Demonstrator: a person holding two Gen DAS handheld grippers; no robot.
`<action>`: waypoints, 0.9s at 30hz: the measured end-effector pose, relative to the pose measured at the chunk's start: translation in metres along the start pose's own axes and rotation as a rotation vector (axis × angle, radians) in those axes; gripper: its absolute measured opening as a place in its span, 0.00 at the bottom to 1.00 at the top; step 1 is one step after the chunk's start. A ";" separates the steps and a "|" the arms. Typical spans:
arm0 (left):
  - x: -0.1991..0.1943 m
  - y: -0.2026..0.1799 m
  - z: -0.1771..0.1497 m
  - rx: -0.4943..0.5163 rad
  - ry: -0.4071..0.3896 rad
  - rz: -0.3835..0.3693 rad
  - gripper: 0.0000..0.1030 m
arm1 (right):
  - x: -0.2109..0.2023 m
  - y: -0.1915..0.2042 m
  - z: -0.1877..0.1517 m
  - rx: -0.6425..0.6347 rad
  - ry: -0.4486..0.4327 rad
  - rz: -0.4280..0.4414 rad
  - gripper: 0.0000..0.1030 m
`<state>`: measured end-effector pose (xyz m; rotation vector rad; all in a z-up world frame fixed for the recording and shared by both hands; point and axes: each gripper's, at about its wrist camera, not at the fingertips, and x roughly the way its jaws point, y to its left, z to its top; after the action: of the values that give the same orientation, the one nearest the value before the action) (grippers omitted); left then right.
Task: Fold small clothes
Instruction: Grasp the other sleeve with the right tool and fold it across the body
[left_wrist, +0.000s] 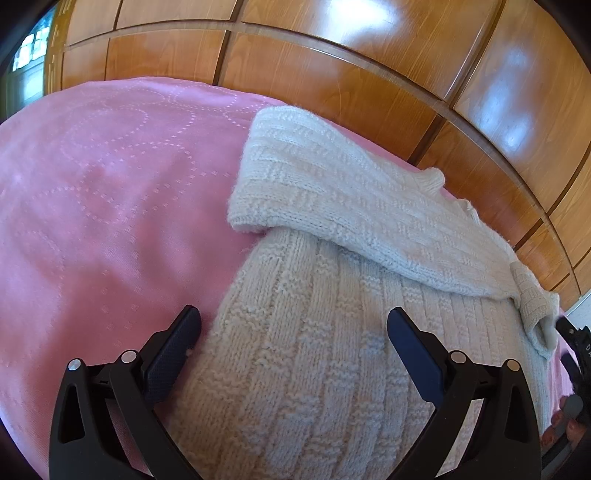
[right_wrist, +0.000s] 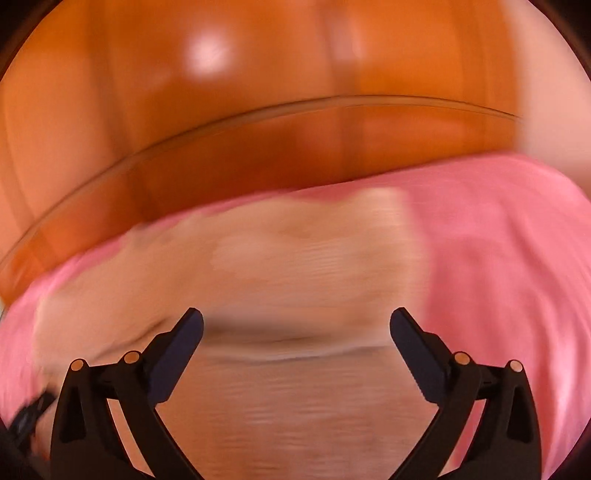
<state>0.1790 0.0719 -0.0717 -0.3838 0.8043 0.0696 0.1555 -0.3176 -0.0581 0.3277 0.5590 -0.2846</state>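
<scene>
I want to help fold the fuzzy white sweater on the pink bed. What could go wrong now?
1. The folded-over sleeve just lies loose on the white sweater; a tug might flop it open again.
2. Both grippers are open: the left gripper and the right gripper hold nothing, so the knit could bunch if nudged.
3. The right wrist view is blurred, so a grab there might catch the pink blanket too.

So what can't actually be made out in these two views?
- Right wrist view: motion blur smears the cream knit sweater; its folds and edges are unreadable.
- Left wrist view: the sweater runs off the bottom edge behind the left gripper.
- Left wrist view: a dark object is cut off at the right edge.
</scene>
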 end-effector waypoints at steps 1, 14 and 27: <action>0.000 -0.002 0.000 0.005 0.004 0.009 0.96 | 0.001 -0.016 -0.002 0.074 -0.002 -0.077 0.98; -0.037 -0.210 -0.024 0.744 -0.172 -0.080 0.95 | 0.012 -0.083 -0.028 0.370 0.068 -0.101 0.98; 0.042 -0.321 -0.057 1.077 -0.124 -0.146 0.13 | 0.000 -0.090 -0.023 0.478 -0.008 -0.115 0.98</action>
<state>0.2347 -0.2502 -0.0389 0.5776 0.5887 -0.4610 0.1132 -0.3908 -0.0961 0.7568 0.4988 -0.5323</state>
